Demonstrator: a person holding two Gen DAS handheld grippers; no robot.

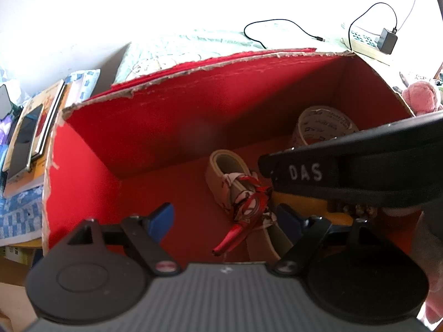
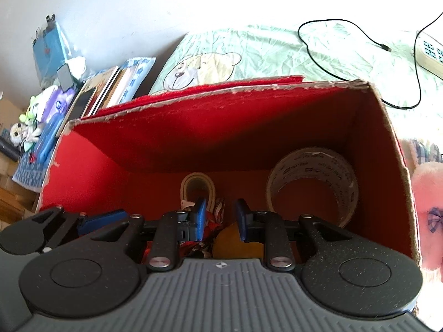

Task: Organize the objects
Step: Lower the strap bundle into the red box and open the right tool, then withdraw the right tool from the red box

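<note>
both grippers are down inside the red box [image 2: 171,149] right now. the left gripper [image 1: 225,221] is spread wide with nothing pinched, its fingers sitting either side of the sandal with the red ribbon [image 1: 249,207] on the box floor. the right gripper [image 2: 220,220] has its blue pads close together but i can't tell if they're actually gripping anything; the yellow thing [image 2: 238,242] sits just below them, and the gap looks clear. the big tape roll [image 2: 313,185] is parked in the right corner.

what could go wrong: 2 grippers this close in 1 box could knock each other, or a finger could snag the ribbon and drag the sandal along. that ragged cardboard rim could catch too.
</note>
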